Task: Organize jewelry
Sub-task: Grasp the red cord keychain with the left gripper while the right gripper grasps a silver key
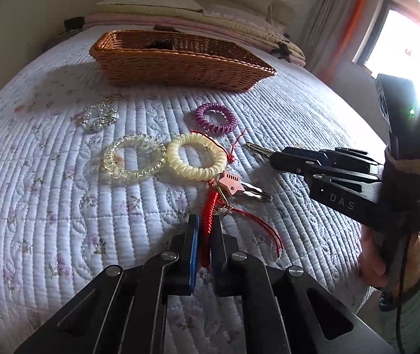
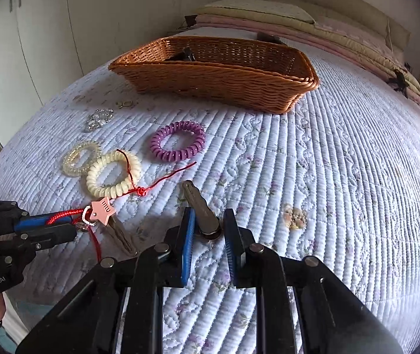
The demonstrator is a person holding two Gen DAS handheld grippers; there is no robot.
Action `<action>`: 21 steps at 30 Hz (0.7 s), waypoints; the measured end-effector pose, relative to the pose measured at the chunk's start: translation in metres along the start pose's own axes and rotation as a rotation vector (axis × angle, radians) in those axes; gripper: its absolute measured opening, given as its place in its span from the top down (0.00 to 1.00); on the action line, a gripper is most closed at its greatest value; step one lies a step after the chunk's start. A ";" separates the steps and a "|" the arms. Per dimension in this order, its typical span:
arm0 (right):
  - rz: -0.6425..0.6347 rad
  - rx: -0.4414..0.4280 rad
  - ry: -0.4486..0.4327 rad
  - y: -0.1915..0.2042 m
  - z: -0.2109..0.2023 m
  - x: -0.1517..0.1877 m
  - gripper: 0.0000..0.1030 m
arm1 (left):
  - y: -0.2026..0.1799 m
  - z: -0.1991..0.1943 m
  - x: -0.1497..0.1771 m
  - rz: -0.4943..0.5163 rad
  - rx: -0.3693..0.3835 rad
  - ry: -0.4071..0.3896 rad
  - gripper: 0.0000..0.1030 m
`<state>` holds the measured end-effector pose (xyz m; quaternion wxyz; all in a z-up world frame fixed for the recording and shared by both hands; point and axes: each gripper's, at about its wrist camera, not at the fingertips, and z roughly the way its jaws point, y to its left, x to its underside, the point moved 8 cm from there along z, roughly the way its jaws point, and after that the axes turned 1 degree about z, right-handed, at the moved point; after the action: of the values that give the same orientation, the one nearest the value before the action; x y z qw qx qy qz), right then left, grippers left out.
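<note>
The left gripper (image 1: pixel 205 236) pinches a red cord (image 1: pixel 208 221) tied to a pink star key (image 1: pixel 233 187). The right gripper (image 2: pixel 208 224) straddles a plain key (image 2: pixel 201 209) on the quilt (image 2: pixel 328 177) (pads not clearly pressing). Beyond lie cream (image 1: pixel 196 159), clear (image 1: pixel 133 157) and purple coil bands (image 1: pixel 215 117), then the basket (image 1: pixel 180 65).

A big bed (image 2: pixel 342 153) fills most of the view. It has a pale purple quilt (image 1: pixel 47 177) with small flowers and wavy stitching. At the far end of the bed lie flat cream and pink pillows (image 1: pixel 156 4) in a stack. White cupboard doors (image 2: pixel 41 29) stand along the wall beside the bed. On the other side, a bright window (image 1: pixel 401 56) shines, with a curtain (image 1: pixel 325 20) hanging next to it.
</note>
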<state>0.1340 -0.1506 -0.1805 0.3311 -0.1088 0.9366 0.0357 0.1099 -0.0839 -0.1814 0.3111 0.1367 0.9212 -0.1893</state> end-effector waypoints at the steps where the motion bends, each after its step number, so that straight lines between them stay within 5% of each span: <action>1: -0.008 -0.001 -0.005 0.002 -0.002 0.000 0.79 | 0.001 -0.002 0.001 -0.002 0.001 -0.003 0.96; 9: 0.005 -0.027 -0.040 0.017 -0.019 0.004 0.79 | 0.008 -0.028 0.005 -0.012 0.014 -0.042 0.96; 21: 0.089 -0.031 -0.157 0.016 -0.073 -0.011 0.79 | 0.010 -0.104 -0.019 0.016 0.025 -0.206 0.96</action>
<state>0.0937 -0.1432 -0.1170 0.3999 -0.0689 0.9110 0.0733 0.0741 -0.0324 -0.0953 0.4039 0.1275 0.8809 -0.2113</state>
